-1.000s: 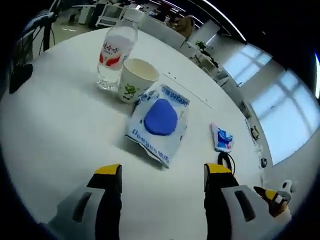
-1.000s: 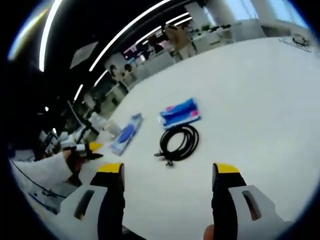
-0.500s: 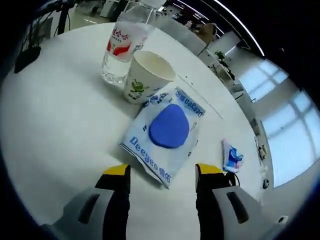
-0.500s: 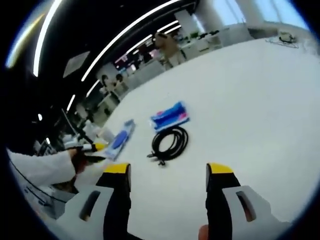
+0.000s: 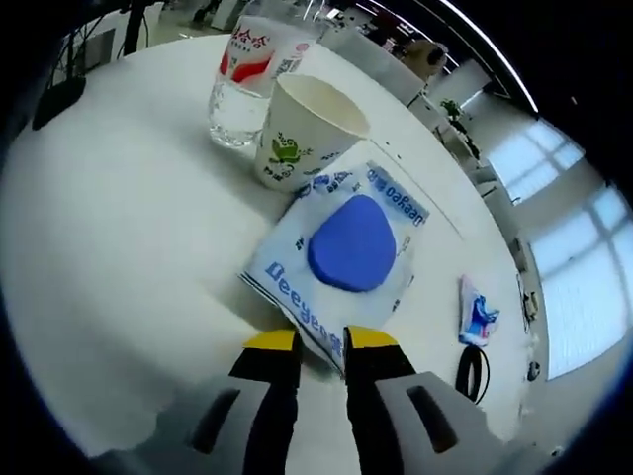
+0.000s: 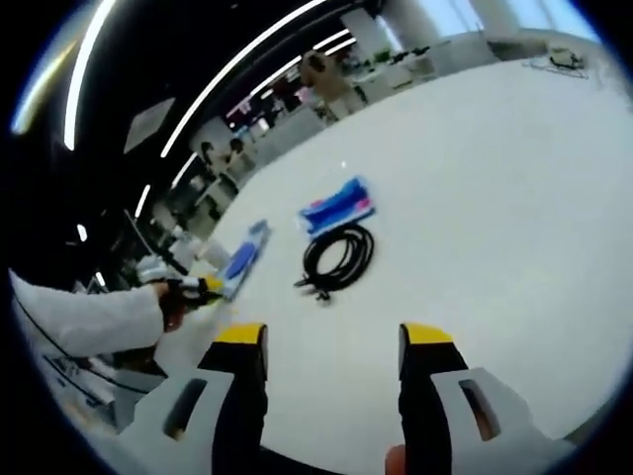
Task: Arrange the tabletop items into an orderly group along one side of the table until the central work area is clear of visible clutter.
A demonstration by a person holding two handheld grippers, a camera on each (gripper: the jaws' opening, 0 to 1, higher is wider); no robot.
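Observation:
A white wipes packet (image 5: 348,247) with a blue oval lid lies flat on the white table (image 5: 119,228). My left gripper (image 5: 321,342) has its yellow-tipped jaws drawn in on the packet's near edge. Just beyond the packet stand a paper cup (image 5: 297,129) and a water bottle (image 5: 242,84). In the right gripper view, my right gripper (image 6: 333,338) hangs open above bare table, well short of a coiled black cable (image 6: 336,259). Behind the cable lies a small blue and pink packet (image 6: 336,206). The wipes packet (image 6: 242,259) shows at the left of that view, with the left gripper (image 6: 203,289) at it.
The small blue and pink packet (image 5: 478,315) and the black cable (image 5: 473,368) lie to the right of the wipes packet. A person's white sleeve (image 6: 89,322) reaches in from the left. Office desks and people stand beyond the table's far edge.
The left gripper has moved in on the wipes packet and its jaws have closed from wide apart to a narrow gap over the packet's near edge. The right gripper has hardly moved.

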